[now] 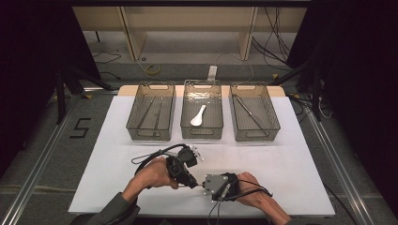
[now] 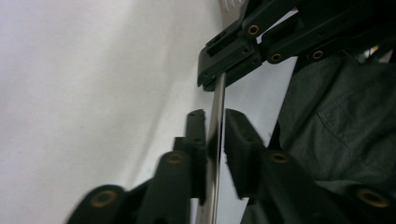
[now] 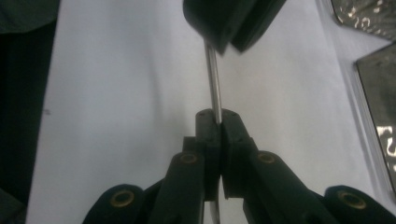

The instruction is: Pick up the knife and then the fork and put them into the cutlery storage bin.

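Jaws of right gripper (image 3: 219, 122) clamped on thin metal rod (image 3: 214, 84), left gripper (image 2: 215, 128) jaws narrowly apart around it.

Black left gripper (image 1: 193, 183), brass-coloured rivets, grey-plated right gripper (image 1: 204, 183), trailing black cables, grey-green sleeves

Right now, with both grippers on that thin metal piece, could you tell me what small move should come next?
Probably close the left gripper: its jaws stand slightly apart around the metal rod, while the right gripper is clamped on it, so releasing the right one first could drop it.
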